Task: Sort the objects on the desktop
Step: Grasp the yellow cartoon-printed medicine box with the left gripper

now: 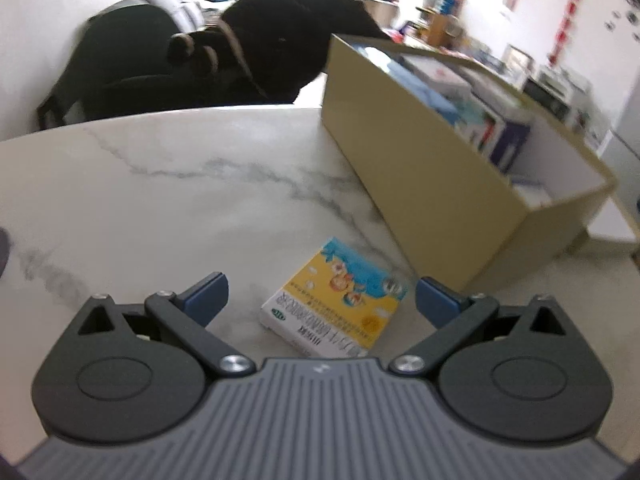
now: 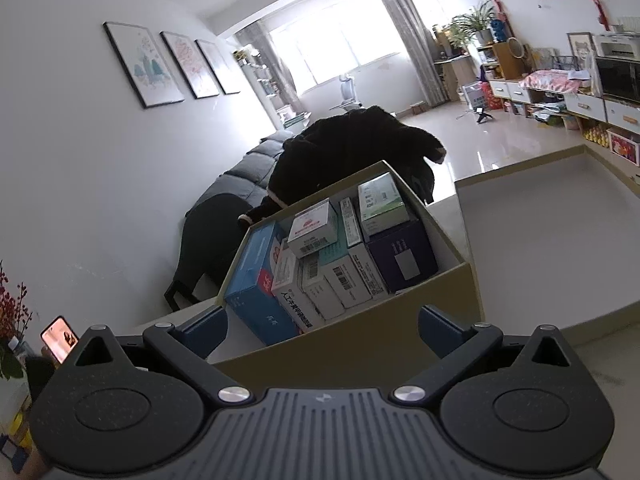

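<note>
A small carton [image 1: 336,300] lies flat on the table [image 1: 160,200], near and left of the open box [image 1: 420,184], which holds many packages [image 2: 328,264].

One yellow box [image 1: 334,300] lies on the table [image 1: 160,200]. One big carton [image 2: 360,344] stands there too. Inside it sit about eight small boxes [image 2: 316,228], packed close; some are partly hidden, so the count is not sure. Three pictures [image 2: 144,64] hang on the wall. There are two claws [image 1: 322,300] [image 2: 322,328].
</note>
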